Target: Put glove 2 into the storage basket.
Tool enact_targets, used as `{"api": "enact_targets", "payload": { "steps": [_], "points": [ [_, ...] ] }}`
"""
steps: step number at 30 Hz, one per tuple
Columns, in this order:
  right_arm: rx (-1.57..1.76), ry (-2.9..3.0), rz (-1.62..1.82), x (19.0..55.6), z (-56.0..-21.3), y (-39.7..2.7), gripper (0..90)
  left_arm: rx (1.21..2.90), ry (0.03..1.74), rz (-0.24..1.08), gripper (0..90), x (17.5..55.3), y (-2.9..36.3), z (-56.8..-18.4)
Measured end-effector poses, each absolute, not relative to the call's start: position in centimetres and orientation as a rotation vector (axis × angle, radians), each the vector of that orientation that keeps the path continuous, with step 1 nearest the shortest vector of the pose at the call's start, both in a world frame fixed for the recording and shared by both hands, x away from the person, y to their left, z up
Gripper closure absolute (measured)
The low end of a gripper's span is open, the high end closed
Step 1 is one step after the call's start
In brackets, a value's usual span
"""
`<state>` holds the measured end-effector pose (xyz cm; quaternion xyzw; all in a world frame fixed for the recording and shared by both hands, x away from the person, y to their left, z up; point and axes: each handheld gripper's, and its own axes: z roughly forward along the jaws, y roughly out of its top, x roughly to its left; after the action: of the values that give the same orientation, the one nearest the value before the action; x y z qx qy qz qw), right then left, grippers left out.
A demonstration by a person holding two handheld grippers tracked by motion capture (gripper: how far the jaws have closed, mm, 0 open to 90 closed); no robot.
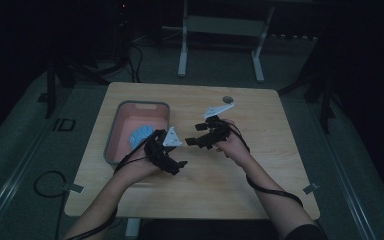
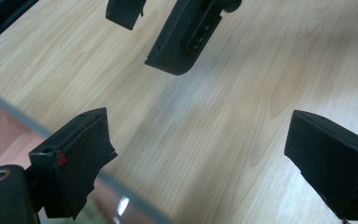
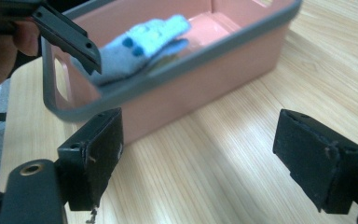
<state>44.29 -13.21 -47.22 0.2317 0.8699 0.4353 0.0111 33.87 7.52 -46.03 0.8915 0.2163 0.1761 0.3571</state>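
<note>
Pink bin at left-centre of the high view holds the blue cloth; left gripper and right gripper both wide, empty, above bare table.

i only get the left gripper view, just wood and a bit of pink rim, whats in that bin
Observer: A light blue cloth lies inside the pink bin.
Operator: is my right gripper holding anything
Observer: No, the right gripper is open and empty over bare table.
Operator: where's the bin on the table
Observer: At the table's left side; the left gripper sits just right of the bin's near end.
</note>
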Motion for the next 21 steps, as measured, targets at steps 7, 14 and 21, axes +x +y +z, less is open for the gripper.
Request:
{"api": "enact_targets", "payload": {
  "steps": [7,14,21],
  "points": [
    [0.770,2.682,1.341,43.6,-48.1,-16.0,16.6,2.304,0.489,0.441,7.4,33.2,5.4,-46.2],
    [0.796,2.663,1.331,42.6,-49.2,-18.2,16.7,2.287,0.437,0.414,7.4,32.3,3.8,-46.6],
    [0.815,2.656,1.357,41.7,-50.5,-19.5,16.6,2.300,0.395,0.362,7.4,31.8,2.2,-47.7]
  ]
}}
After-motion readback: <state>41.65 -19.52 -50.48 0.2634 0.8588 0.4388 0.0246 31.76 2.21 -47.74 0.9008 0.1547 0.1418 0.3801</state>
